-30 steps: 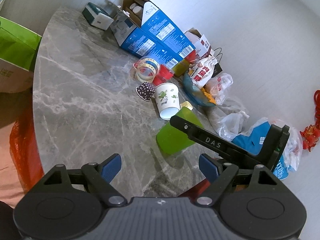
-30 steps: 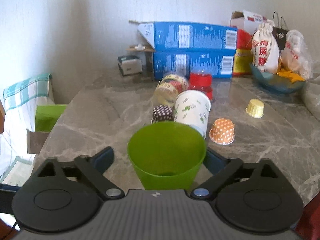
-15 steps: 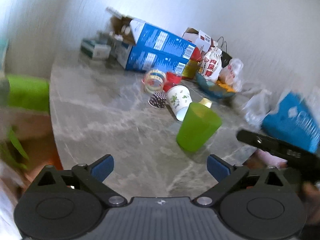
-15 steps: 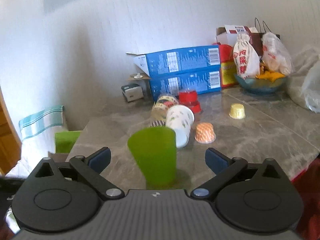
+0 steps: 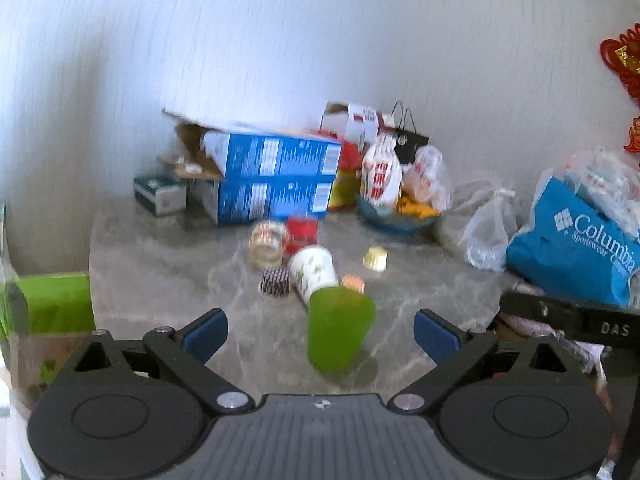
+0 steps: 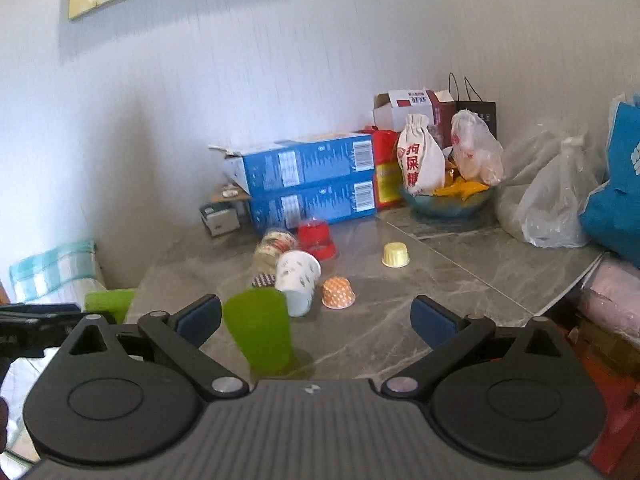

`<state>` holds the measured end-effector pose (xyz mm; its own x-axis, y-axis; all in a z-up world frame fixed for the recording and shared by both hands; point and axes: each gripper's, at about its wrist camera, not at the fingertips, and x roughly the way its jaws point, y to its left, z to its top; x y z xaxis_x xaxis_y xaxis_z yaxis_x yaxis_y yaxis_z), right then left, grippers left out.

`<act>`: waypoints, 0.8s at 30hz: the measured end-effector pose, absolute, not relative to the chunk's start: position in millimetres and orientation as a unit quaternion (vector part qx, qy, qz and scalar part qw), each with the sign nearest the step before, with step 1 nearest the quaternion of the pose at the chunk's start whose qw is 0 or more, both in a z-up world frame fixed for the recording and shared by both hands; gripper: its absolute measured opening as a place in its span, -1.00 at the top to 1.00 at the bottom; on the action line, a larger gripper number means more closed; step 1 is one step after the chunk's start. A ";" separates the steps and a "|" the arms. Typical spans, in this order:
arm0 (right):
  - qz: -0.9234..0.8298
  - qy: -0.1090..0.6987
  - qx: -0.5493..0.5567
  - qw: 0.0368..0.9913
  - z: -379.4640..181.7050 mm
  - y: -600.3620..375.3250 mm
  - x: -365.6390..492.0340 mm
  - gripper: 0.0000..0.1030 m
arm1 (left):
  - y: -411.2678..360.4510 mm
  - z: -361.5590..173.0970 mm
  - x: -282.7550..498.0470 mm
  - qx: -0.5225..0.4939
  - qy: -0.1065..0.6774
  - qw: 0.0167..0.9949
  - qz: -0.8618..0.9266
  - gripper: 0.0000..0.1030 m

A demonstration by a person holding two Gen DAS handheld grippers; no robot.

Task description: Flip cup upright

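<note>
A green plastic cup (image 5: 338, 328) stands upright, mouth up, on the grey marble table (image 5: 168, 264) near its front edge; it also shows in the right wrist view (image 6: 260, 330). My left gripper (image 5: 320, 330) is open and empty, pulled back from the cup. My right gripper (image 6: 316, 318) is open and empty, with the cup just inside its left finger line but apart from it. Part of the right gripper (image 5: 576, 320) shows at the right of the left wrist view.
Behind the green cup lie a white printed paper cup (image 6: 298, 278) on its side, a clear jar (image 6: 274, 246), a red cup (image 6: 316, 238) and small cupcake liners (image 6: 339, 292). Blue boxes (image 6: 308, 182), a bowl (image 6: 444, 200) and bags (image 6: 556, 208) line the wall.
Both grippers have pulled back and up from the green cup. The right gripper, which had the cup between its fingers, has let it go; the cup now stands free on the table.
</note>
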<state>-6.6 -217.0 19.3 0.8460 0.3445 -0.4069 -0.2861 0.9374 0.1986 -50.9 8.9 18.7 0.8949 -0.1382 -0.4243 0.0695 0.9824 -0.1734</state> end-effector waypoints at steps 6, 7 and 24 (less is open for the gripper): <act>0.172 0.279 0.068 0.942 -2.2 -219.0 14.5 -0.98 | -10.7 -0.3 -34.3 -0.077 0.239 0.965 -0.070 -0.95; 0.169 0.275 0.060 0.944 -7.1 -217.5 16.9 -0.98 | -11.8 -4.4 -32.2 -0.077 0.242 0.965 -0.069 -0.95; 0.185 0.281 0.019 0.941 -14.6 -201.8 13.1 -0.98 | -7.0 -8.8 -26.8 -0.068 0.254 0.963 -0.050 -0.95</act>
<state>13.1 -201.8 -14.6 0.7734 0.3590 -0.5224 -0.3380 0.9308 0.1392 -26.8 -7.0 -8.8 0.8658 -0.1301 -0.4832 0.0612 0.9859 -0.1559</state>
